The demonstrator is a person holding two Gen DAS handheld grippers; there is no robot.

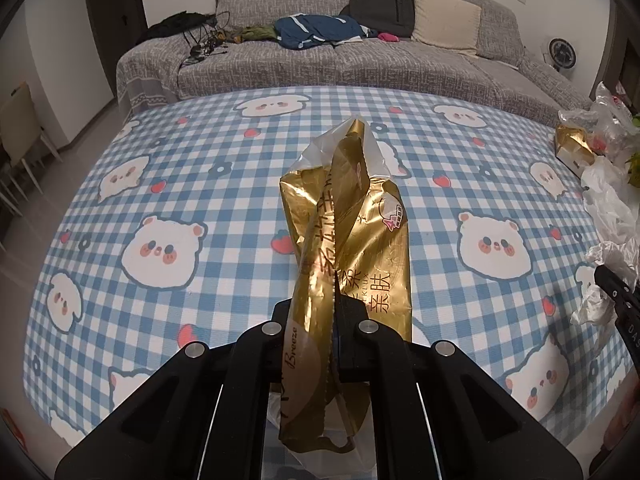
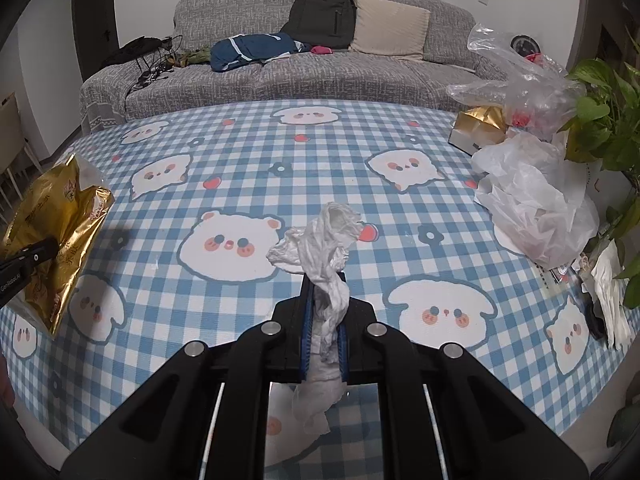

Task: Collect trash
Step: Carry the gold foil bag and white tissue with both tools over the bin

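Left view: my left gripper (image 1: 335, 320) is clamped on the gold wrapper (image 1: 348, 216), held clear above the checked tablecloth (image 1: 160, 168). I'd keep that pinch firm; the foil is slippery.

Right view: my right gripper (image 2: 323, 320) squeezes a crumpled tissue (image 2: 326, 248). I'd carry both toward the plastic bags (image 2: 532, 200) on the right, carefully.

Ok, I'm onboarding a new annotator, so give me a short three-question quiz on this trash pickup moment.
1. What does the left hand-held gripper hold?
2. True or false: the right hand-held gripper is shut on a crumpled white tissue.
3. The backpack rests on: A) the table B) the sofa C) the floor.

Key: 1. A gold wrapper. 2. True. 3. B.
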